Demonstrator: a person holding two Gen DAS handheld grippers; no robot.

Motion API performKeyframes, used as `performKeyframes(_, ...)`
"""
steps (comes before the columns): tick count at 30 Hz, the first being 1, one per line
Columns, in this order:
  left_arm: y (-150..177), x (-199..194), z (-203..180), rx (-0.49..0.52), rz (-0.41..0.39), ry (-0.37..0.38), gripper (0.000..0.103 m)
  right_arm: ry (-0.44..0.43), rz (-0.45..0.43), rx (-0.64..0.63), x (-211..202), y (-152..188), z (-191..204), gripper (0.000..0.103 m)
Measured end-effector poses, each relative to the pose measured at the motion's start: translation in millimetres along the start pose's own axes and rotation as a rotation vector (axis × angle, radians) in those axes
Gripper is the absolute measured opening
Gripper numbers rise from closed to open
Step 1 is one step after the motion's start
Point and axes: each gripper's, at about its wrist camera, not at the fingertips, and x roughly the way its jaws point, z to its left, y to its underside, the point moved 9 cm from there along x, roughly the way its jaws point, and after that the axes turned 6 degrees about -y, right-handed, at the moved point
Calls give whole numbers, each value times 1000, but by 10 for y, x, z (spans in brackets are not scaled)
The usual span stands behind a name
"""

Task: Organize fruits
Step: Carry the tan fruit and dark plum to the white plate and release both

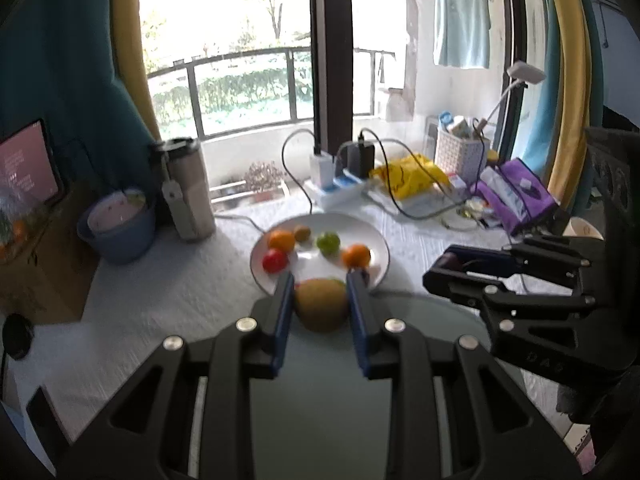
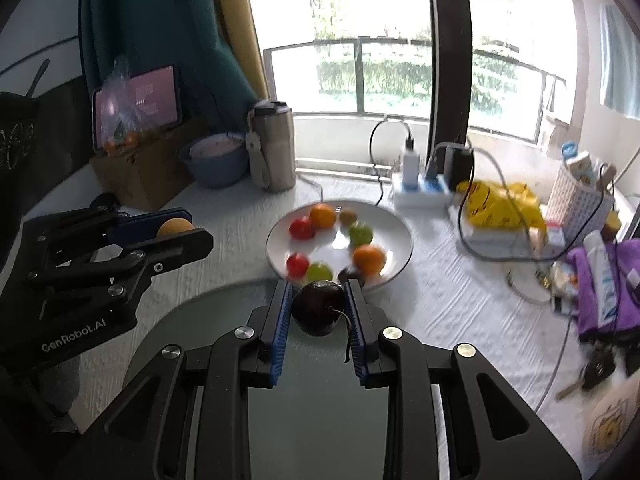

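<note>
Evidently sorting, the left tongs (image 1: 320, 286) pinch a kiwi (image 1: 322, 305) and the right tongs (image 2: 318, 292) pinch a dark cherry (image 2: 318, 307), both lower-center, near the white plate (image 2: 400, 236).

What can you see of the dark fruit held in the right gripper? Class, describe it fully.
The dark fruit is round, glossy and almost black, like a cherry or small plum, with a thin curved stem hanging at its right side. It sits clamped between the blue ribbed pads of the right gripper, lifted above a grey round surface, just in front of the white plate of fruit. Only the pads touch it.
</note>
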Motion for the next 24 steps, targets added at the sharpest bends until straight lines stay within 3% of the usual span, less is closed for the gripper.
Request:
performKeyframes(12,-296,391,30,-7,7,-3,28,3,-27,-18,171,-317,-290,29)
performKeyframes(24,-292,1089,82,-23,72,19,28,18,29,1,708,-399,-666,29)
